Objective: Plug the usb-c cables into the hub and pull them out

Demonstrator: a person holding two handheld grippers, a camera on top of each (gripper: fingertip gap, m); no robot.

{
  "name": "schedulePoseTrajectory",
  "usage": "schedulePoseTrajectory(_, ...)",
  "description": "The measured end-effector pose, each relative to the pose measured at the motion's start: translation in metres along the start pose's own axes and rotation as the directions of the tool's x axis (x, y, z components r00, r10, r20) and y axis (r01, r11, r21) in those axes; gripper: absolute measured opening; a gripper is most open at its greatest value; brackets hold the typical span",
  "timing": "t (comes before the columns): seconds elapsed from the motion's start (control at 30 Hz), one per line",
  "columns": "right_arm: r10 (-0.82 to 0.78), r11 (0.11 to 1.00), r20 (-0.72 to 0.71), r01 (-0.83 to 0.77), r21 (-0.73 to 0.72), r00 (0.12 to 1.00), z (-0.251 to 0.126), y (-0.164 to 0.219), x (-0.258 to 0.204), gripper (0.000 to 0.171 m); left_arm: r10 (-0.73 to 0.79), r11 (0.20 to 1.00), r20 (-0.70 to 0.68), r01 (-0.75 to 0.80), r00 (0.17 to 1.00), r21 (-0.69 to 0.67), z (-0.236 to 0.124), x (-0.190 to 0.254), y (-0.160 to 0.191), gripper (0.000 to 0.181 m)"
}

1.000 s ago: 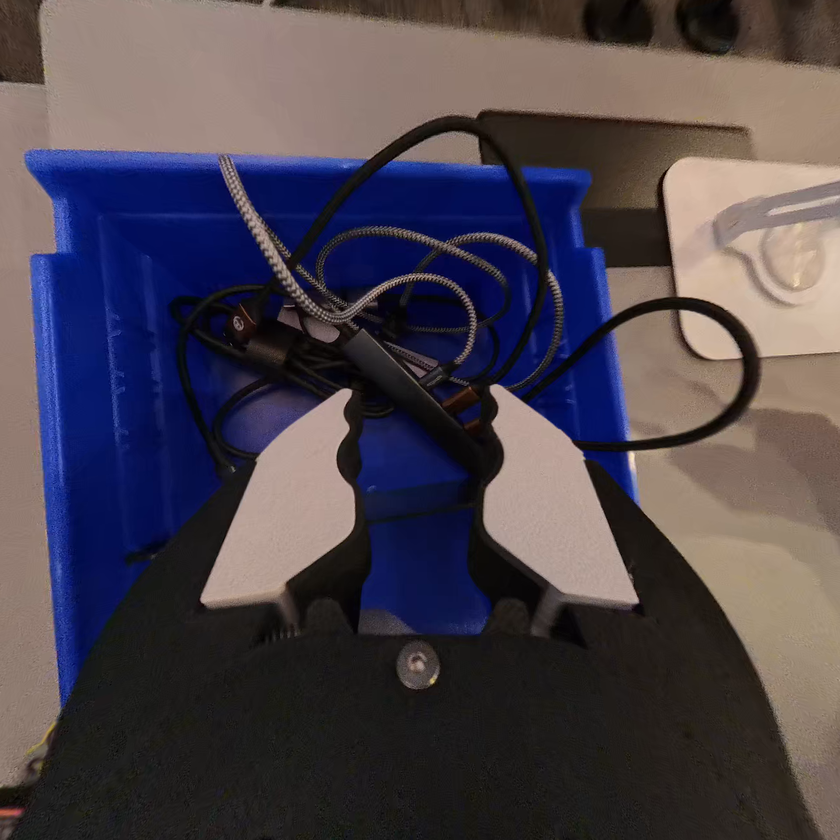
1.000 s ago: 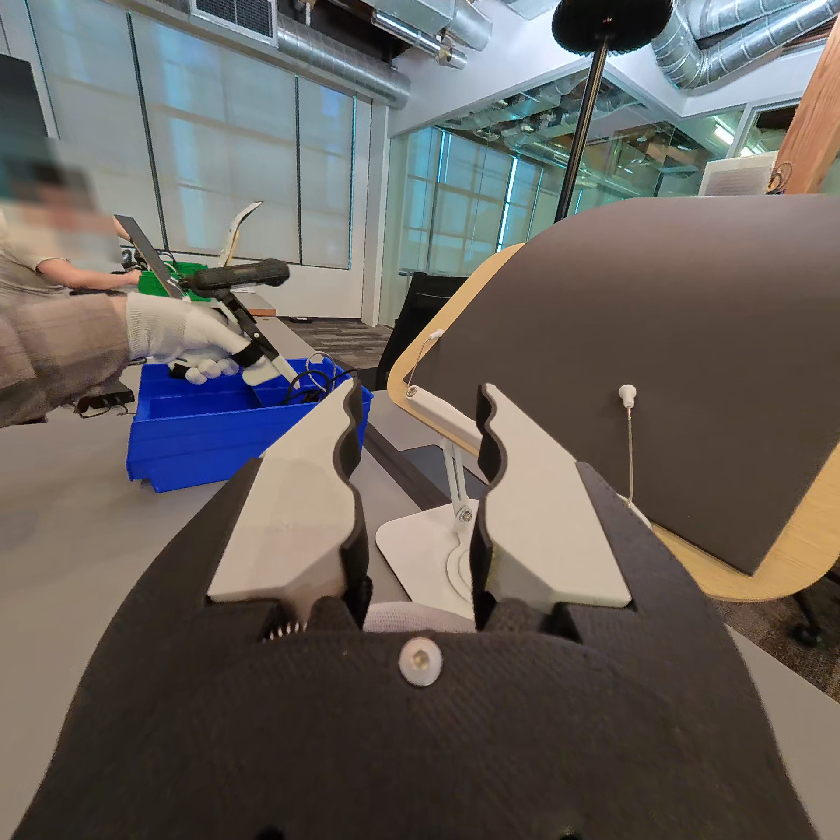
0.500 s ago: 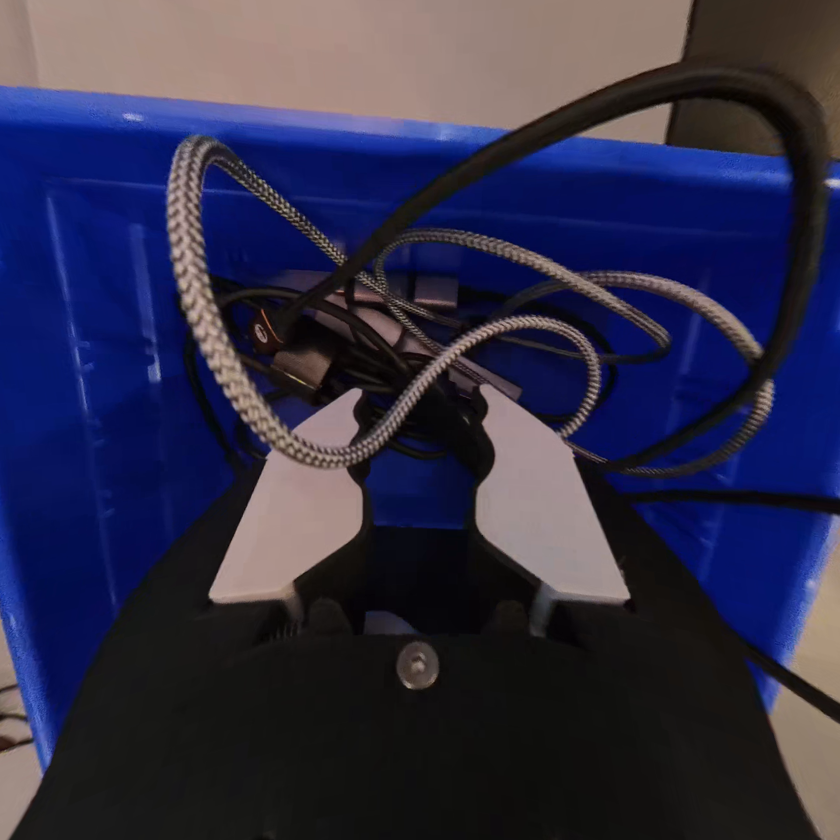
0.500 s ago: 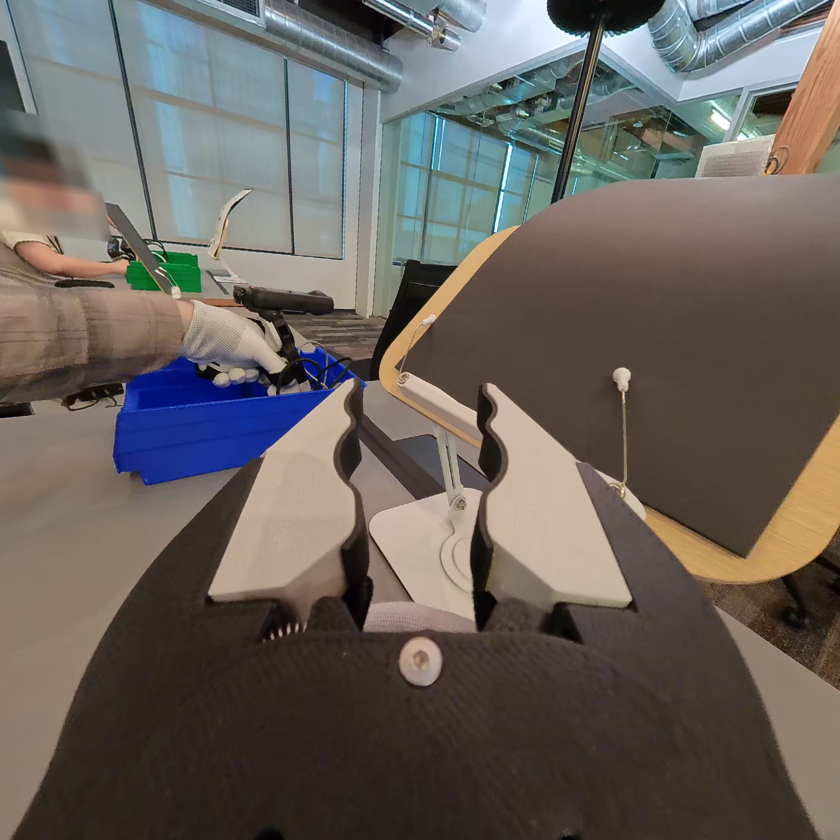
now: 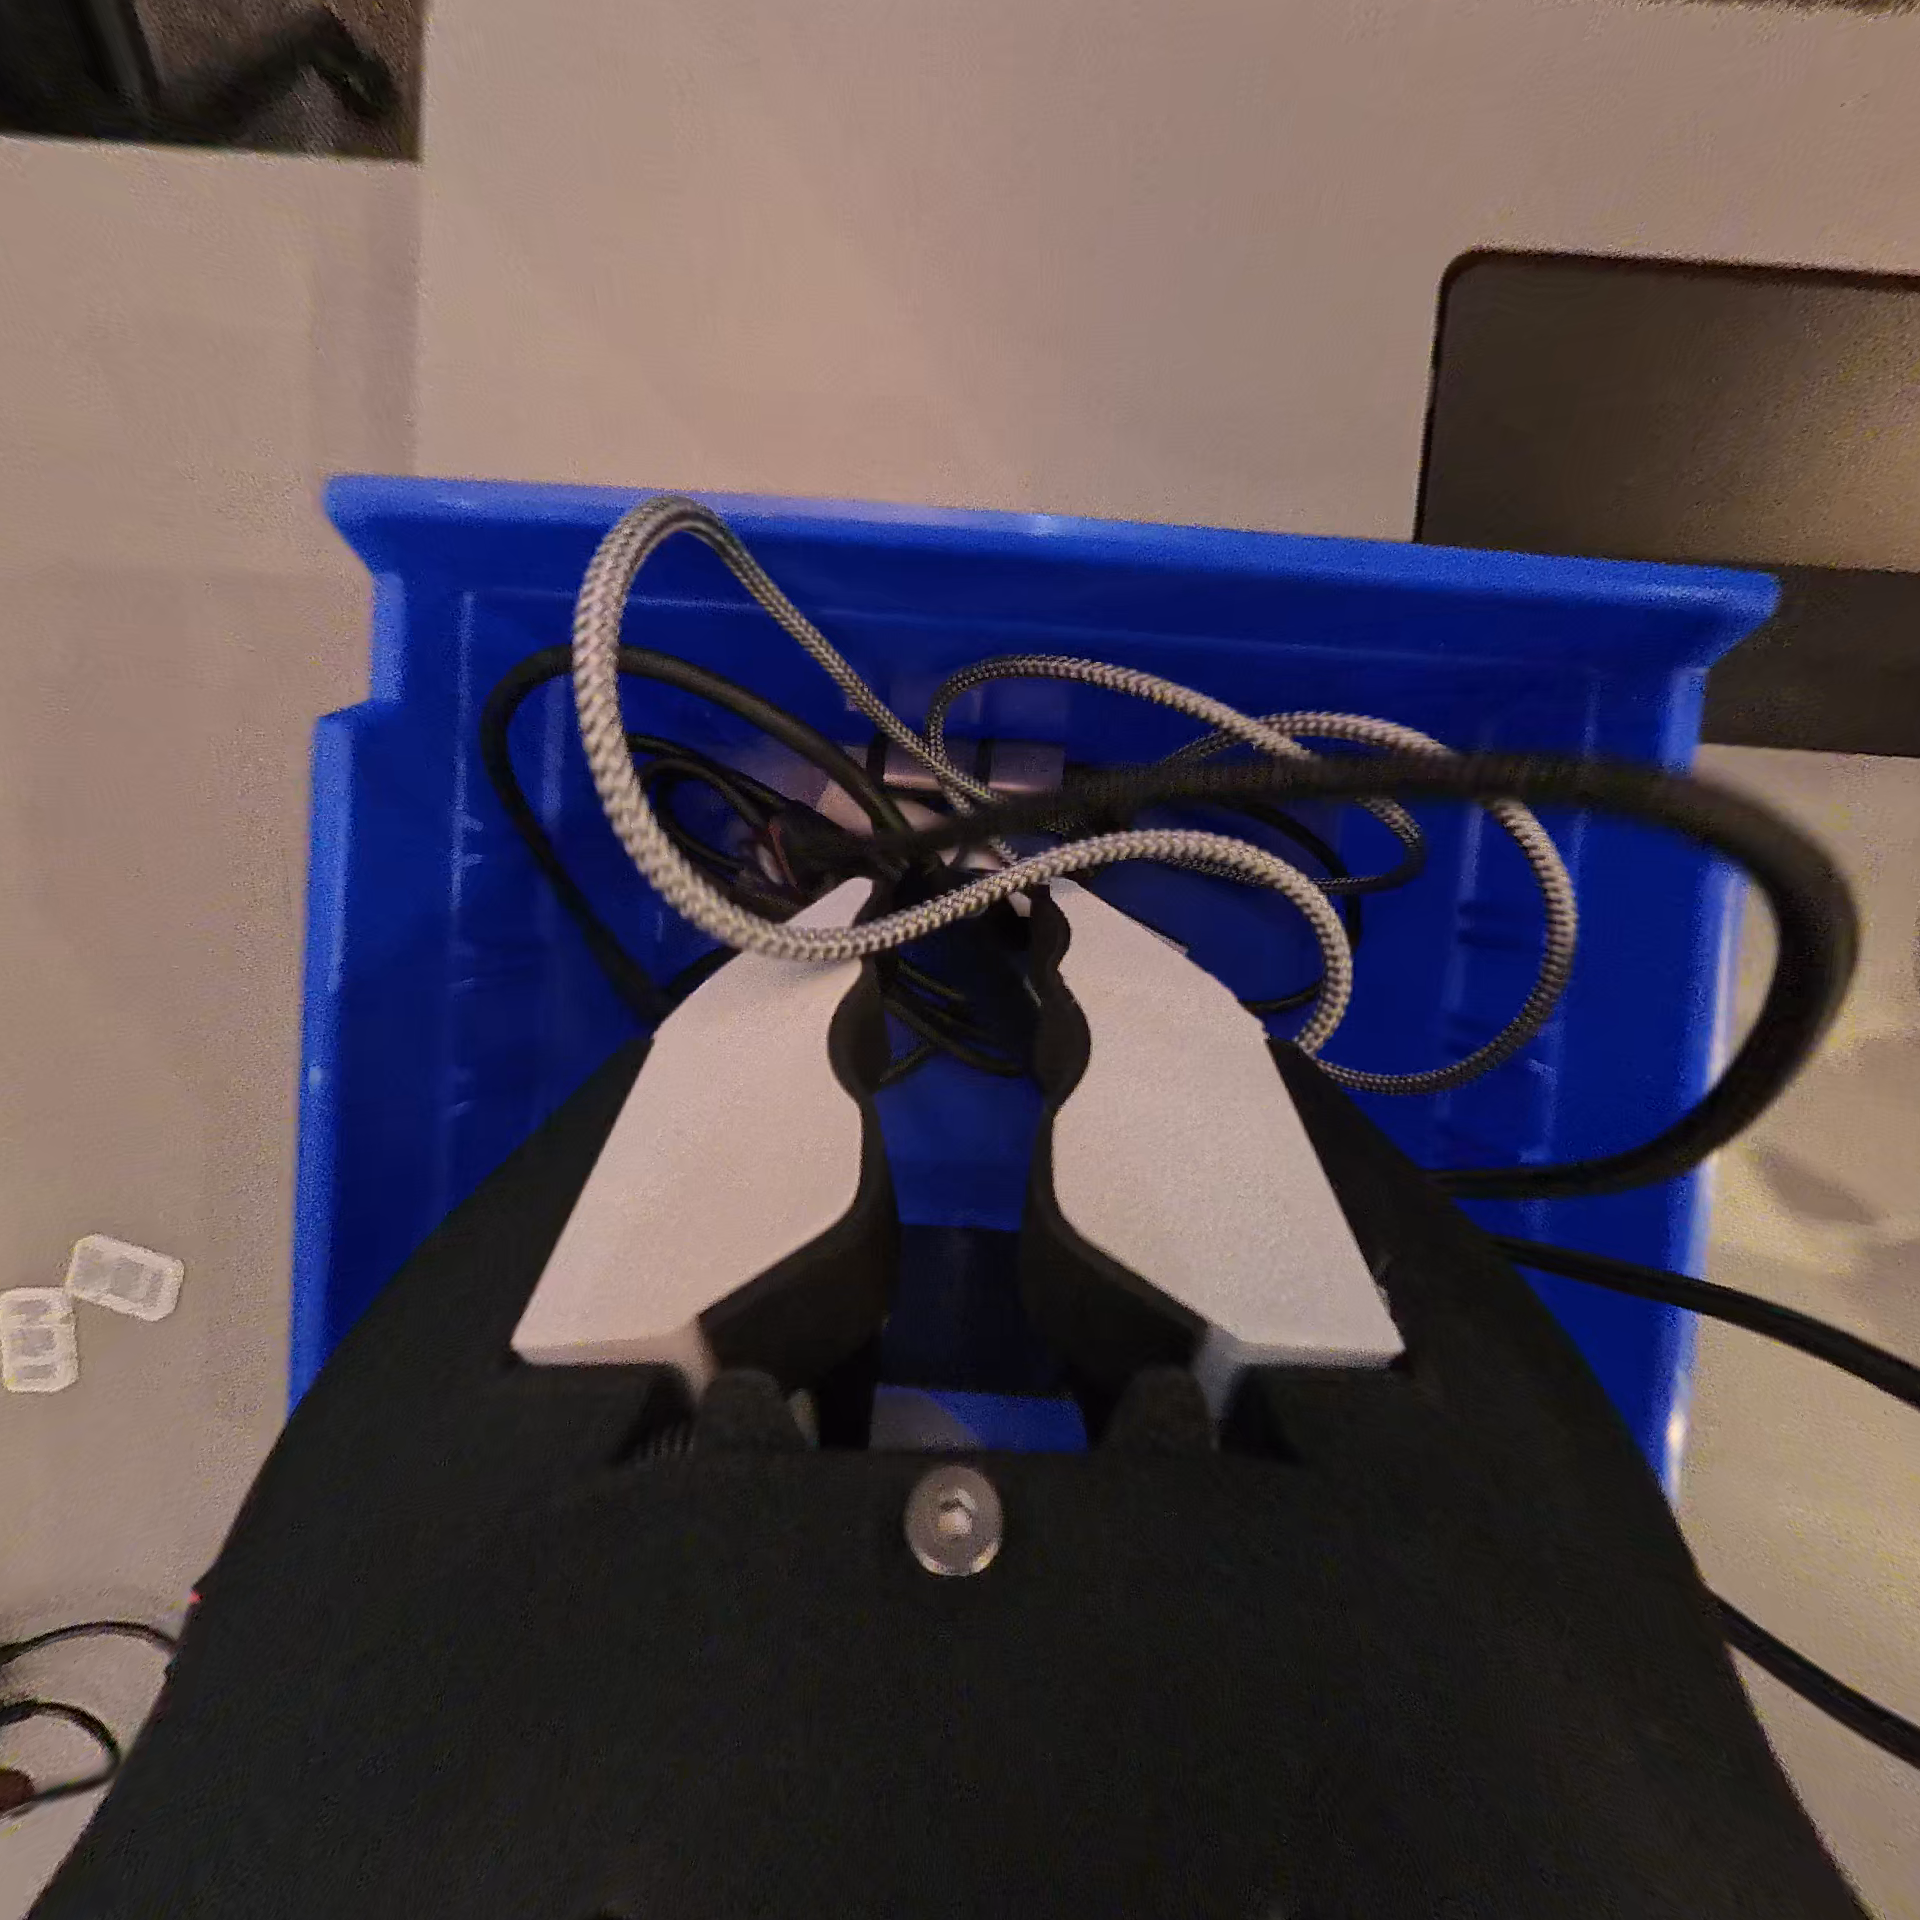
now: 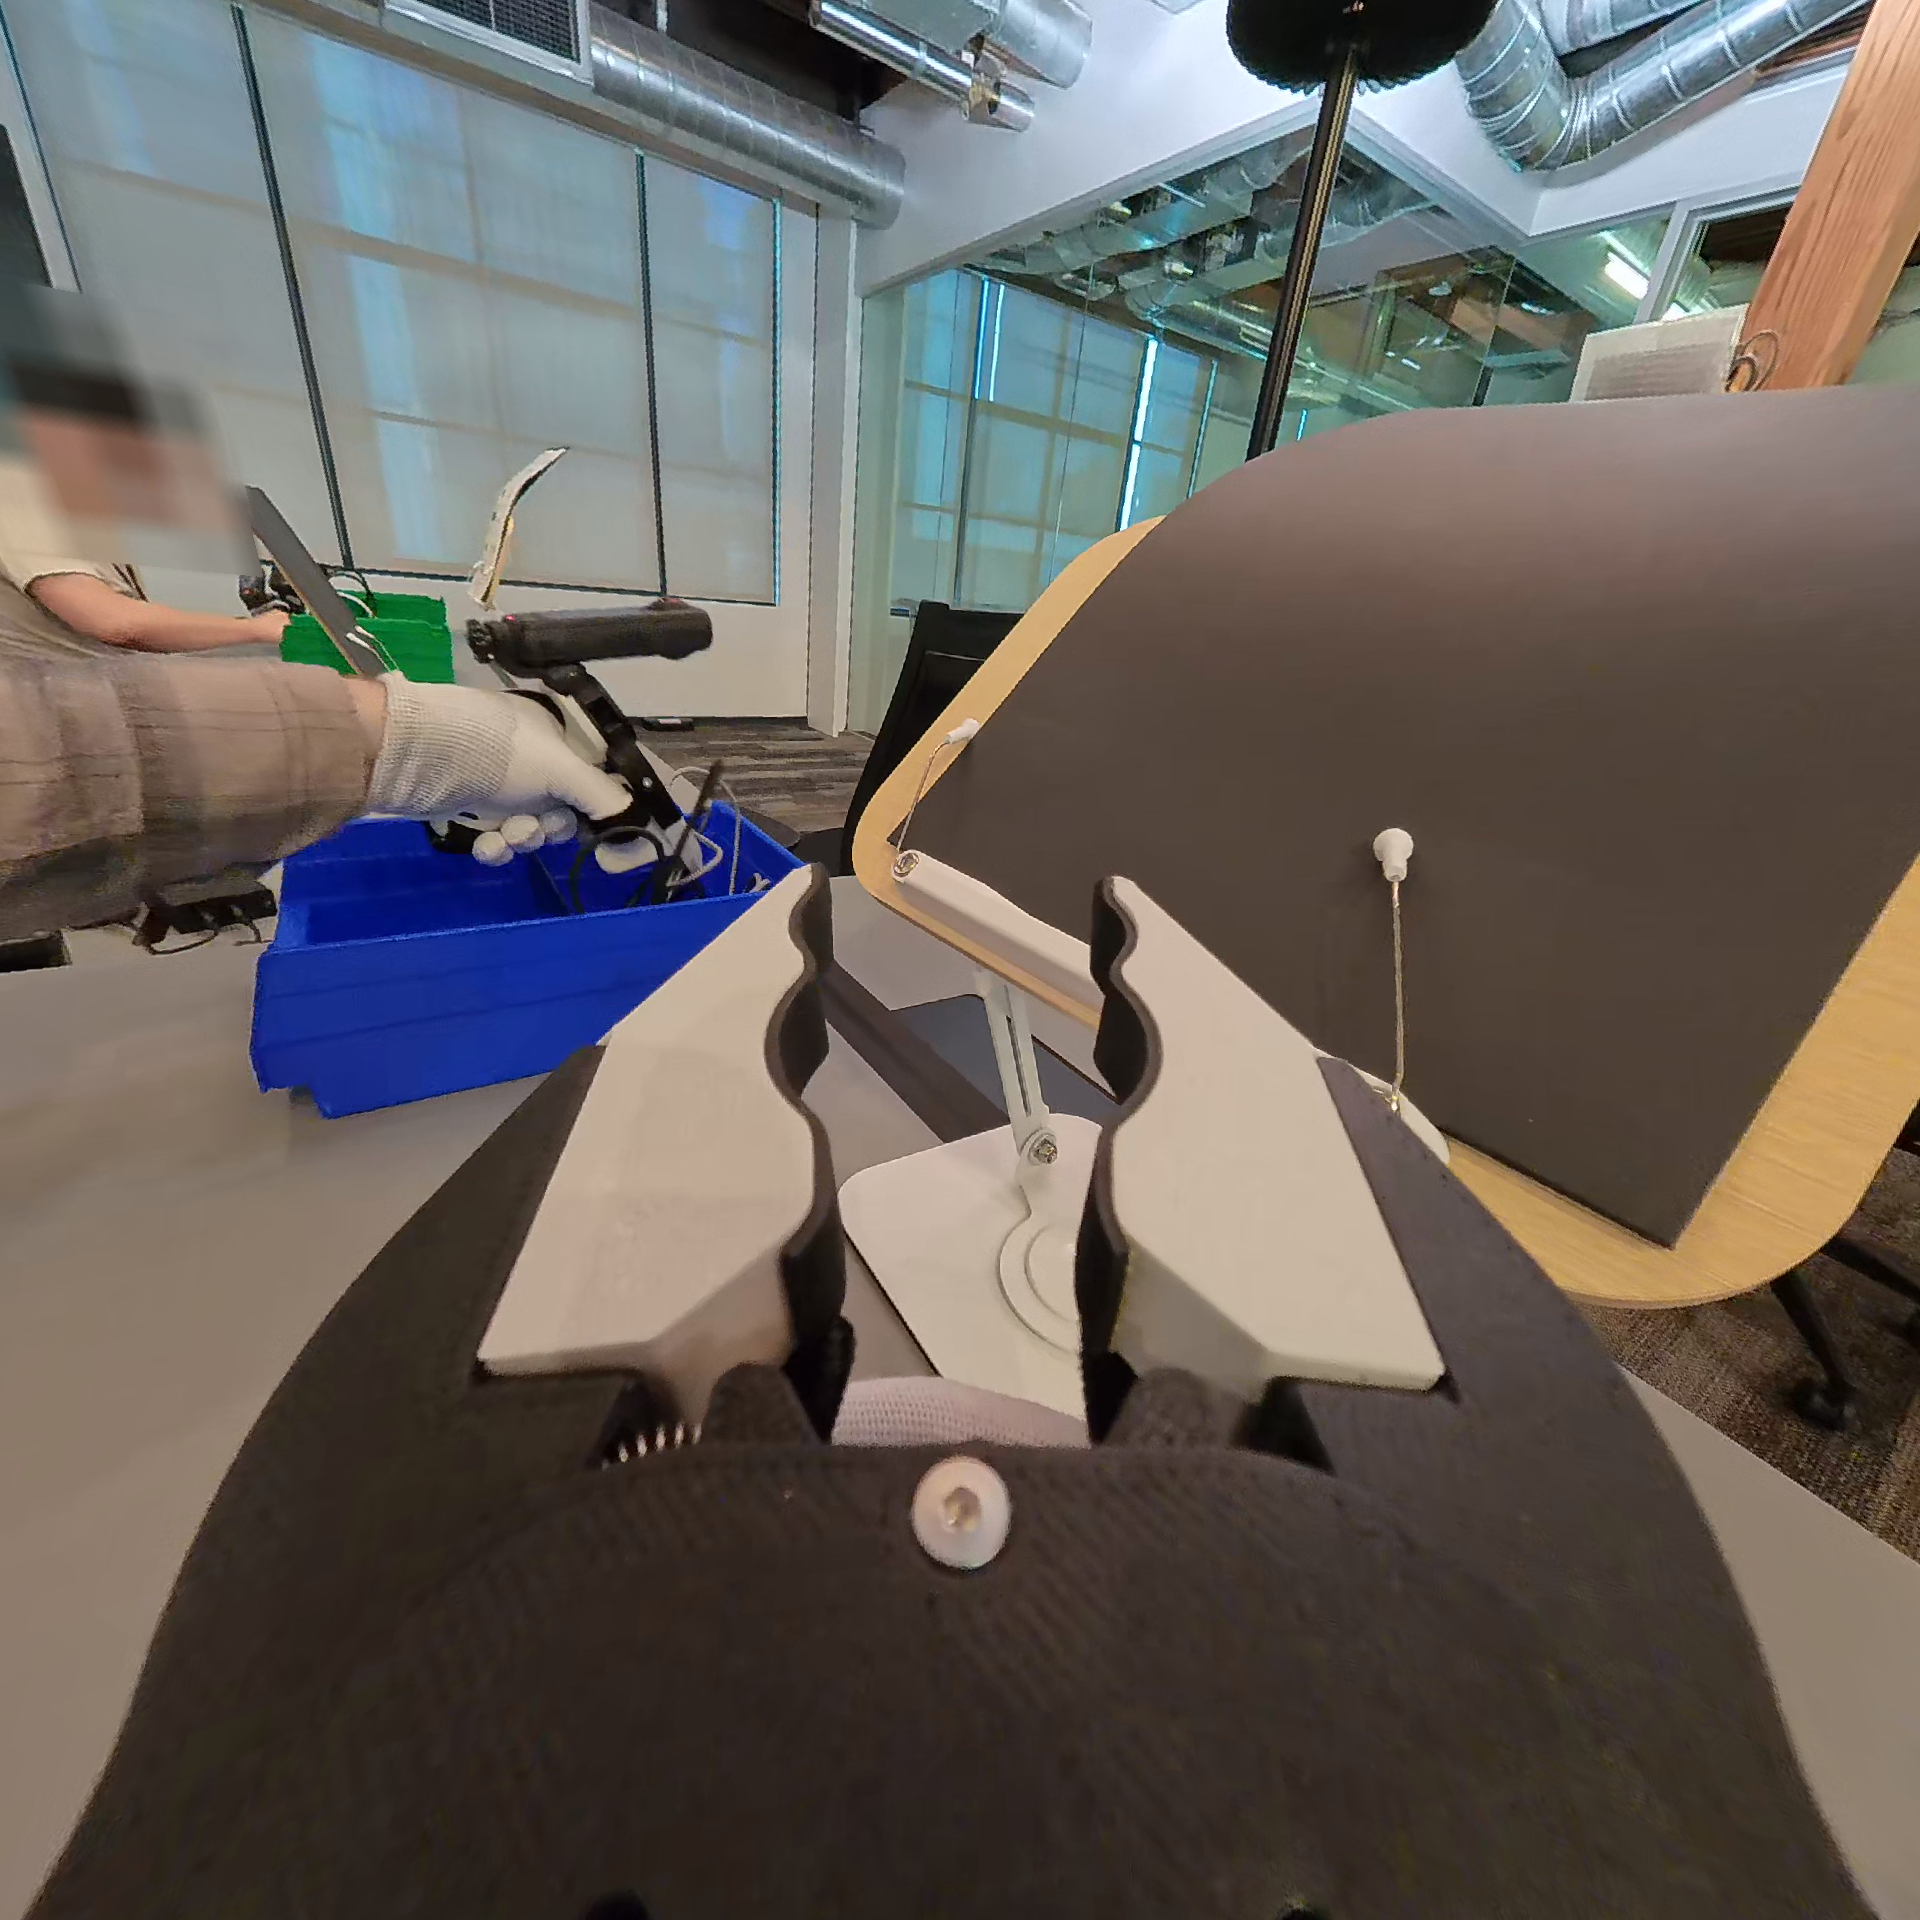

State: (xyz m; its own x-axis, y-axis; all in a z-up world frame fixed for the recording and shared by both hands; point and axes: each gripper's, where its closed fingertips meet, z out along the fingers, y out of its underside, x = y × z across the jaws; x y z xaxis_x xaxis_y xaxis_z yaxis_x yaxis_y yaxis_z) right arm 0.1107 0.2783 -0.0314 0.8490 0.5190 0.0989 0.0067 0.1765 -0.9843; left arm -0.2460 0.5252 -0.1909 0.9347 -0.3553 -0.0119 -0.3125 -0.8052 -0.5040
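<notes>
The fingers (image 5: 1143, 1039) of the left gripper (image 5: 956, 914) reach into the blue bin (image 5: 416, 987), narrowed around a knot of black cable (image 5: 1808, 935) and grey braided cable (image 5: 613, 748); whether they pinch something I cannot tell. The hub (image 5: 914, 774) lies partly hidden under the tangle. The right gripper (image 6: 961, 904) is held empty with fingers apart over the grey table (image 6: 208, 1195), near a white stand base (image 6: 935, 1226)

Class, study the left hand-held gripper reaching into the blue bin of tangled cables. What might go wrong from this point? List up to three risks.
1. The braided grey cable lies across the left hand-held gripper's tips, so lifting may drag the whole tangle along.
2. The thick black cable loops out over the blue bin's wall; pulling it could tug the bin.
3. Motion blur and dark cords hide what sits between the fingertips, so the grasp may catch the wrong cable.
</notes>
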Motion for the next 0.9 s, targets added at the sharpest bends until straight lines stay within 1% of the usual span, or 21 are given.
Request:
schedulePoseTrajectory(0.23,0.007,1.000,-0.003,-0.007,0.005,1.000,-0.002,0.000,0.002,0.048,-0.015,0.974,-0.035,0.023,0.999,0.225,-0.044,-0.006,-0.018,0.023)
schedulePoseTrajectory(0.33,0.006,1.000,-0.002,-0.006,0.002,1.000,-0.002,0.001,0.002,0.048,-0.034,0.941,-0.100,0.066,0.994,0.332,-0.062,-0.006,-0.022,0.023)
schedulePoseTrajectory(0.37,0.007,1.000,-0.001,-0.007,0.002,1.000,-0.002,0.001,0.002,0.048,-0.018,0.923,-0.125,0.065,0.992,0.381,-0.068,-0.004,-0.025,0.022)
schedulePoseTrajectory(0.4,0.008,1.000,0.001,-0.008,0.000,1.000,-0.001,0.001,0.001,0.048,-0.031,0.913,-0.140,0.085,0.990,0.399,-0.072,-0.006,-0.025,0.022)
schedulePoseTrajectory(0.5,0.010,1.000,0.002,-0.010,-0.005,1.000,0.000,0.003,0.001,0.048,-0.001,0.875,-0.101,0.050,0.995,0.481,-0.089,-0.011,-0.027,0.021)
schedulePoseTrajectory(0.6,0.010,1.000,0.005,-0.010,-0.011,1.000,0.000,0.006,0.001,0.048,0.017,0.833,-0.100,0.041,0.995,0.552,-0.107,-0.011,-0.032,0.021)
schedulePoseTrajectory(0.67,0.003,1.000,0.007,-0.003,-0.019,1.000,0.002,0.007,-0.001,0.048,0.039,0.812,-0.061,0.004,0.997,0.584,-0.120,-0.012,-0.035,0.021)
schedulePoseTrajectory(0.8,-0.015,0.999,0.013,0.016,-0.038,1.000,0.004,0.010,-0.004,0.047,0.080,0.756,-0.029,-0.042,0.996,0.653,-0.147,-0.004,-0.043,0.021)
schedulePoseTrajectory(0.9,-0.037,0.998,0.025,0.038,-0.044,0.999,0.008,0.010,-0.010,0.047,0.106,0.708,-0.039,-0.048,0.994,0.704,-0.170,0.007,-0.049,0.020)
